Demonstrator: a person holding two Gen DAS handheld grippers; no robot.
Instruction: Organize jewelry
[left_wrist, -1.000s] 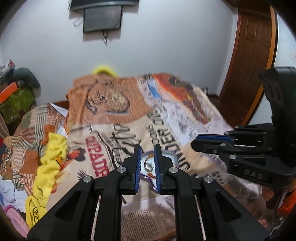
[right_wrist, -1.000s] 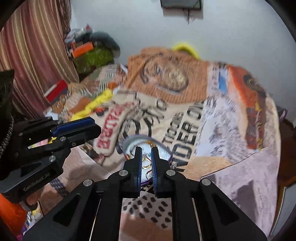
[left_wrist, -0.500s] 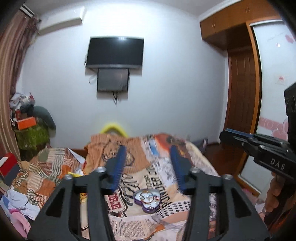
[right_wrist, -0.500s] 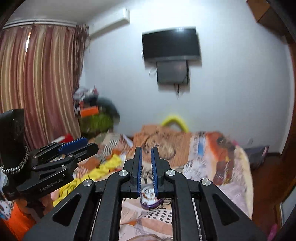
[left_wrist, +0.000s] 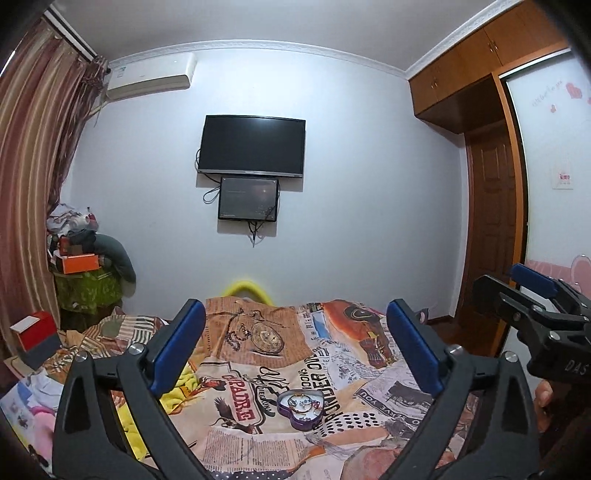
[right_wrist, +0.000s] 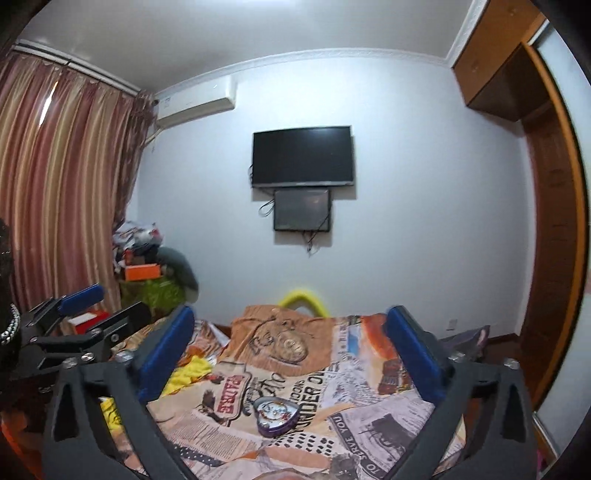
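Heart-shaped tin (left_wrist: 301, 405), purple on its walls, lid off, lying on the bed (left_wrist: 343, 373) towards its near end, in the middle of the printed bedspread. Inside: a small tangle of jewelry (left_wrist: 303, 400), gold-coloured chains and rings against a pale lining; single pieces too small to tell apart. In the right wrist view the same tin (right_wrist: 277, 415) tilted slightly, point of the heart towards the camera.

Left gripper (left_wrist: 295, 354) held level, well above and short of the tin, jaws opening wide, blue pads (left_wrist: 177, 349) far apart, nothing between them. Right gripper (right_wrist: 290, 360) likewise level, jaws opening, blue pads (right_wrist: 166, 354) spread, empty. Each gripper visible at the edge of the other's view: the right one (left_wrist: 517, 291) at the right of the left view, with "DAS" in pale letters on its black body; the left one (right_wrist: 99, 306) at the left of the right view, any lettering on it too dark to read.

Bedspread printed like newsprint and old posters: "OPADRE" in red on a label shape, "PONDER ON" in black capitals beside the tin, "SERVE YOU" on a strip at the right. Smaller newsprint columns unreadable. On the far wall, a dark television (left_wrist: 253, 146) with a smaller screen (left_wrist: 248, 198) under it.
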